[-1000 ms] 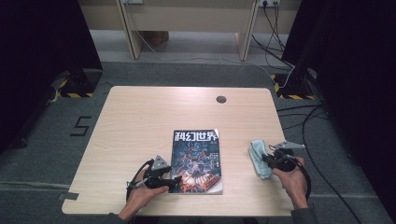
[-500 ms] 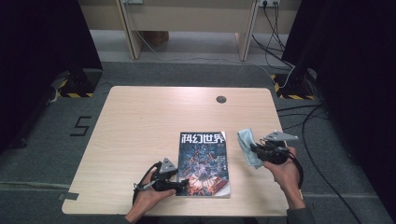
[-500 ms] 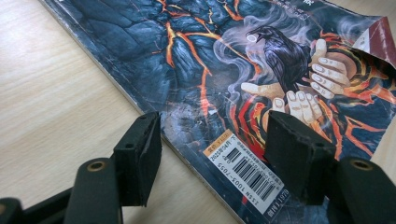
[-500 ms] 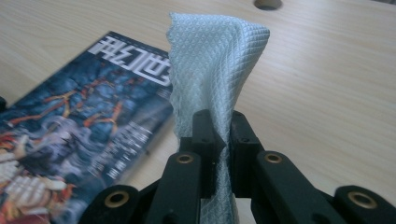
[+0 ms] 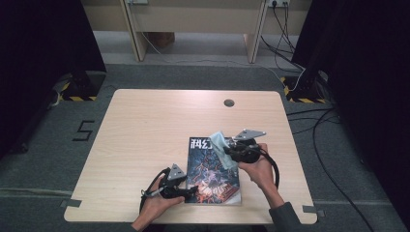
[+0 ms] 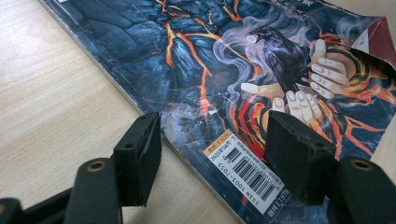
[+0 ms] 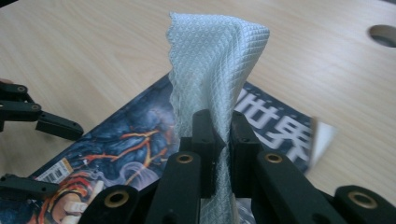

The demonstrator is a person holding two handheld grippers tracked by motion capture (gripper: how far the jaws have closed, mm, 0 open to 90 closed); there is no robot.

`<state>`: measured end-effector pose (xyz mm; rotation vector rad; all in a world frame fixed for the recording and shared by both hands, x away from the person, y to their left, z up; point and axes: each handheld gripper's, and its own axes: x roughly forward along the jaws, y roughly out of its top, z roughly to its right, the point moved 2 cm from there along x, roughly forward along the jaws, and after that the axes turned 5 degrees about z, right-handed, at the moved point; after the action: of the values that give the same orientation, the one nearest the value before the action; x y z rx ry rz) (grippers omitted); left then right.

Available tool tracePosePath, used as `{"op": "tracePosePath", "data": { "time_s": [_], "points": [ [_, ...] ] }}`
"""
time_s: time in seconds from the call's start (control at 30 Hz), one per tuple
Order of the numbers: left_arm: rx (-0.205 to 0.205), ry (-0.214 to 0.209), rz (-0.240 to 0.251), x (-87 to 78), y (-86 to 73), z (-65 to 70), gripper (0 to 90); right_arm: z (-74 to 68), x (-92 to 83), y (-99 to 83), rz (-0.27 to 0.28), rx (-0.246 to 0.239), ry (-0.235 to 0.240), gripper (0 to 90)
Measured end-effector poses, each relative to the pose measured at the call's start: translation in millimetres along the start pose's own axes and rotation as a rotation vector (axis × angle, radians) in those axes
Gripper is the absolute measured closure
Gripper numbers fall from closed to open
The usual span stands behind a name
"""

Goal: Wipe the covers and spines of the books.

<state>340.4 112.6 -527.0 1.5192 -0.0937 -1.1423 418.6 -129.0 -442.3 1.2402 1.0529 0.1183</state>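
A: Status?

B: R gripper (image 5: pixel 227 147) is clamped on the cloth (image 7: pixel 212 74), jaws pinched tight on it, cloth sticking up between them. I'm holding it over the top end of the magazine (image 5: pixel 212 169), by the title.

A: And the left?

B: L gripper (image 5: pixel 189 191) sits low at the mag's near-left corner, jaws wide apart, straddling the spine edge by the barcode (image 6: pixel 250 175). Not gripping anything, looks like it's there to pin the mag down.

A: Where's the mag?

B: Flat on the table (image 5: pixel 145 125), near edge, right of centre. One far corner looks curled up in the left gripper view.

A: Progress?

B: Early, I'd say. Cloth's picked up and brought over the cover, that's done. I can't tell if it's touching the cover yet. Wiping the cover is what's left, prob top to bottom, w/ the left steadying.
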Motion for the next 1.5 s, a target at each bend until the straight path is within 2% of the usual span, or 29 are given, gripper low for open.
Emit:
{"op": "tracePosePath", "data": {
  "time_s": [0.13, 0.17, 0.23, 0.27, 0.3, 0.4, 0.47, 0.5, 0.6, 0.63, 0.67, 0.8, 0.9, 0.93, 0.97, 1.1, 1.2, 1.33, 1.47, 1.5],
  "points": [
    [0.001, 0.001, -0.004, 0.0, 0.4, 0.1, 35.7, -9.3, 19.9, -0.8, -0.034, -0.012, 0.029, 84.1],
    [0.001, 0.001, -0.003, 0.0, 0.4, 0.1, 35.7, -9.3, 19.9, -0.8, -0.034, -0.012, 0.029, 84.1],
    [0.001, 0.001, -0.002, 0.0, 0.2, 0.1, 35.7, -7.8, 35.3, -6.4, -0.072, 0.004, 0.023, 83.9],
    [0.001, 0.001, -0.002, 0.0, 0.2, 0.1, 35.7, -7.8, 35.3, -6.4, -0.072, 0.004, 0.023, 83.9],
    [0.002, 0.0, -0.003, 0.0, 0.3, 0.0, 35.7, -2.5, 44.5, -11.7, -0.096, 0.008, 0.002, 83.8],
    [-0.001, -0.001, 0.002, -0.1, -0.3, 0.1, 35.7, 6.9, 55.5, -20.9, -0.145, -0.01, -0.057, 83.5],
    [0.001, -0.001, 0.001, 0.0, -0.1, 0.1, 35.7, 10.5, 58.6, -23.9, -0.153, -0.008, -0.071, 83.5],
    [0.001, -0.003, 0.002, 0.1, 0.0, 0.0, 35.7, 15.7, 64.0, -29.4, -0.169, -0.011, -0.097, 83.0],
    [0.0, -0.002, 0.002, -0.1, -0.3, 0.0, 35.7, 20.1, 64.3, -29.0, -0.161, -0.004, -0.098, 82.8],
    [0.003, -0.002, 0.002, -0.1, -0.2, -0.2, 35.7, 23.7, 64.4, -27.9, -0.168, -0.038, -0.155, 82.5],
    [0.003, -0.002, 0.002, 0.0, -0.1, -0.3, 35.7, 26.6, 65.4, -27.5, -0.166, -0.055, -0.174, 82.5],
    [0.002, -0.001, 0.004, -0.3, -0.6, -0.2, 35.8, 33.5, 67.0, -25.9, -0.165, -0.05, -0.197, 82.5],
    [0.002, -0.003, 0.002, -0.4, -0.4, -0.3, 35.8, 46.8, 67.6, -25.4, -0.152, -0.027, -0.238, 82.5],
    [0.002, -0.003, 0.002, -0.4, -0.5, -0.3, 35.8, 46.8, 67.6, -25.4, -0.152, -0.027, -0.238, 82.5],
    [0.002, -0.004, 0.004, -0.6, -0.8, -0.3, 35.9, 53.7, 67.2, -25.5, -0.149, -0.014, -0.262, 82.6],
    [0.001, -0.004, 0.003, -0.6, -0.6, -0.3, 35.9, 63.3, 65.7, -26.0, -0.138, 0.029, -0.26, 82.5],
    [0.0, -0.004, 0.003, -0.6, -0.7, -0.1, 36.0, 66.2, 67.3, -24.2, -0.146, 0.036, -0.278, 82.5],
    [0.0, -0.004, 0.004, -0.6, -0.8, -0.2, 36.0, 66.6, 69.7, -22.0, -0.154, 0.034, -0.291, 82.8],
    [0.0, -0.005, 0.002, -0.5, -0.6, -0.3, 35.9, 63.5, 71.6, -20.0, -0.171, 0.006, -0.305, 83.3],
    [0.003, -0.005, -0.002, -0.6, -0.5, -0.6, 35.8, 60.9, 74.5, -18.3, -0.167, 0.017, -0.283, 83.4]
  ]
}}
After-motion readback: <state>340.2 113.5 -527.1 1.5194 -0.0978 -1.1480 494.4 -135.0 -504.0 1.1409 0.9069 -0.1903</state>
